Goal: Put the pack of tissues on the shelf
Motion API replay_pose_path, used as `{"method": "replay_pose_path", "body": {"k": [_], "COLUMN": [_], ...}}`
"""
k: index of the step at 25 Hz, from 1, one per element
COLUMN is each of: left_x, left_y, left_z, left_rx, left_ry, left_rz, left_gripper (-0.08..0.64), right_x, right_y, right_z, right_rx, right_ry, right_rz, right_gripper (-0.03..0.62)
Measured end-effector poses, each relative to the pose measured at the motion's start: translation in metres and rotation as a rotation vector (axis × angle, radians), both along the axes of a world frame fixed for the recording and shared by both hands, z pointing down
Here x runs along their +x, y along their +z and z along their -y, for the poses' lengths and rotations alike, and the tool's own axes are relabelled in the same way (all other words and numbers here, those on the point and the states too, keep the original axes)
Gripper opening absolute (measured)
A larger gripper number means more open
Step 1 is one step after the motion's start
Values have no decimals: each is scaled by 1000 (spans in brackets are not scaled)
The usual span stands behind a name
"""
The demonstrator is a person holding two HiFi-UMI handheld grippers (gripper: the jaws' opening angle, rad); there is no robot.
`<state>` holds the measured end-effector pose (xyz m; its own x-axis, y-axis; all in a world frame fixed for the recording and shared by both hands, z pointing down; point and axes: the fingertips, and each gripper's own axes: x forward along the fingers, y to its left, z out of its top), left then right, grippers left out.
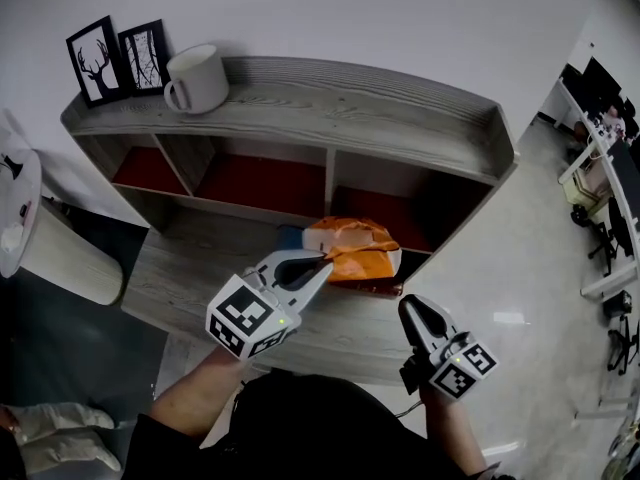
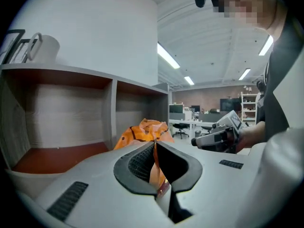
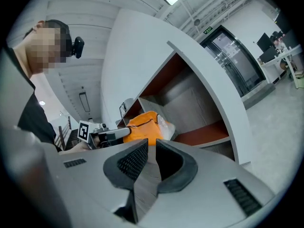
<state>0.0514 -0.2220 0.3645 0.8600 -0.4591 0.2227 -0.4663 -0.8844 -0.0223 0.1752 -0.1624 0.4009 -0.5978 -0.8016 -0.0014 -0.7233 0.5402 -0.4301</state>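
**Item 1: left gripper** (image 1: 321, 265). Jaws closed together on a thin fold of orange wrapper, which runs up between the pads. Held low over the front board of the shelf unit.

**Item 2: pack of tissues** (image 1: 358, 250). Orange wrapper with a clear end. It sits directly ahead of the left jaws and touches them at the pinched fold. In the head view it is on or just above the lower board. It is in front of the open compartments, not inside one. It lies ahead and to the left of the right jaws, apart from them.

**Item 3: right gripper** (image 1: 412, 307). Jaws together, nothing between the pads. It points towards the shelf, and only the grey wooden board shows past the jaws.

**Item 4: shelf** (image 1: 330, 118). Grey wood-grain unit with red-floored compartments. The compartments stand beyond both pairs of jaws, and the top board is well above and beyond them.

**Item 5: mug** (image 1: 198, 79). White, upright, on the top board. Far beyond the left jaws, to their left.

**Item 6: picture frames** (image 1: 120, 58). Two black frames standing side by side against the wall, just left of the mug.

**Item 7: white cylinder** (image 1: 62, 256). Stands on the floor well to the left of the left jaws, beside the shelf.
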Motion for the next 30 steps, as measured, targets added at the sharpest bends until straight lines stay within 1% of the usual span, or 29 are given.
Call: {"method": "replay_pose_path", "body": {"k": [6,11,21,25,30], "left_x": [33,59,94,100,104], "left_y": [-1,16,55,67,78], "left_z": [18,36,78,93,108], "left_rx": [6,-11,-50,-53,-48], "left_ry": [13,2,-75,-109,-149], "left_rz": [6,9,43,57,98], "left_gripper": [20,20,20,21,25], "right_x": [17,26,40,45,48], "right_y": [5,13,19,22,26], "right_z": [-12,-13,7,13,17], "right_rx": [-11,-29,-52,-61,-70], "right_ry": [32,32,14,7,-1], "right_rz": [19,26,28,30,33], "right_gripper": [21,21,21,21,21]}}
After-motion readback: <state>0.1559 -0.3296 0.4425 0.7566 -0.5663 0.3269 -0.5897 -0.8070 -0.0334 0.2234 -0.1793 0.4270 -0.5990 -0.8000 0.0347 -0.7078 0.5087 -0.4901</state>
